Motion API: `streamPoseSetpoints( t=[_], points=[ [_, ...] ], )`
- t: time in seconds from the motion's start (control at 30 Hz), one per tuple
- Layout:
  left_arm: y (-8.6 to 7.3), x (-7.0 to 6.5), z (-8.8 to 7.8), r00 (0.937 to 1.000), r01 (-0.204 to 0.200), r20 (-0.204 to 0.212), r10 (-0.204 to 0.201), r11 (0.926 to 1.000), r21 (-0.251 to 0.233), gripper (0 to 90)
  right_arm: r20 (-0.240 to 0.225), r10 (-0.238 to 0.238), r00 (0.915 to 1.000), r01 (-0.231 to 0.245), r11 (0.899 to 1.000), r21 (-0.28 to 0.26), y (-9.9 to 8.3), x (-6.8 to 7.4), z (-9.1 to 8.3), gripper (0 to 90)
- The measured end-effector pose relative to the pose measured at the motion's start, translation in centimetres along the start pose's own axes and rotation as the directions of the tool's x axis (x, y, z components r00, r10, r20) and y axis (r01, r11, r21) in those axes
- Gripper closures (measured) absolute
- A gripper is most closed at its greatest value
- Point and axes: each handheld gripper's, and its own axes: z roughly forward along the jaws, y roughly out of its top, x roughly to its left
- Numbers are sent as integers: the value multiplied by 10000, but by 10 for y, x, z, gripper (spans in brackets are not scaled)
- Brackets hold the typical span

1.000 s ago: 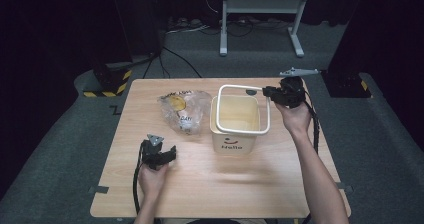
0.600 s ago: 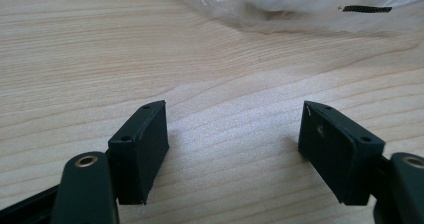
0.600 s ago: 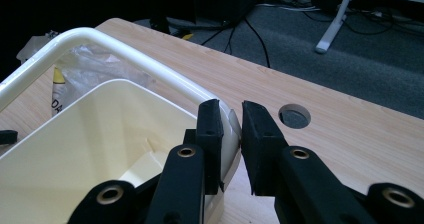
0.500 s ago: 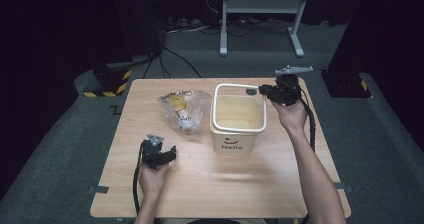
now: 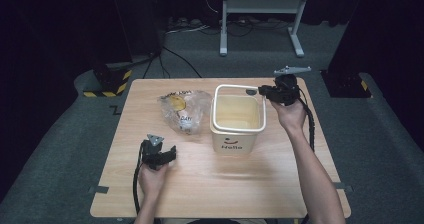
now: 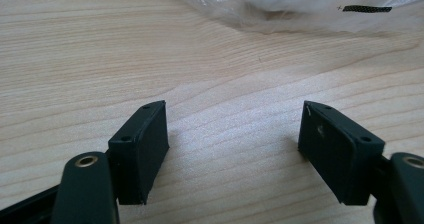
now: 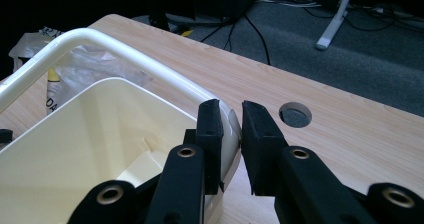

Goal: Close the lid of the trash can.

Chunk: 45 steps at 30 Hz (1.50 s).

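right gripper (image 7: 231,129) pinches bin rim (image 7: 125,51), wrist level.

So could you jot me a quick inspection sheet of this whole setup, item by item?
Surface: wooden table, with a round hole near the bin.
Job's things: cream bin, upright, looks empty; white rim.
Clutter: crumpled clear plastic bag left of the bin.
Grippers: right gripper shut on the bin's rim at a corner; left gripper open, over bare wood.
Cables: one trails from each gripper; more lie on the floor behind.
Surroundings: grey carpet, white metal stand, dark backdrop.
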Motion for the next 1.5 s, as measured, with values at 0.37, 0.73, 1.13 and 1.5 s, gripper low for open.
streamPoseSetpoints(
  t=[0.37, 0.73, 1.13, 1.5],
  points=[
    [0, 0, 0, 10000, -11, -1, 11, 10000, 7, 280, -7, 37, 10000, -37, 9999, 153, -2, 0, 7, 791],
    [0, 0, 0, 10000, -76, -4, 76, 10000, 64, 280, -38, 26, 10000, -25, 9994, 337, -4, 0, 12, 791],
    [0, 1, 0, 10000, -83, -5, 83, 9999, 66, 280, -83, 76, 9999, -71, 9986, 520, -5, 0, 18, 792],
    [0, 1, 0, 10000, -84, -5, 84, 9999, 67, 280, -106, 124, 9999, -117, 9982, 590, -9, 0, 21, 791]
  ],
)
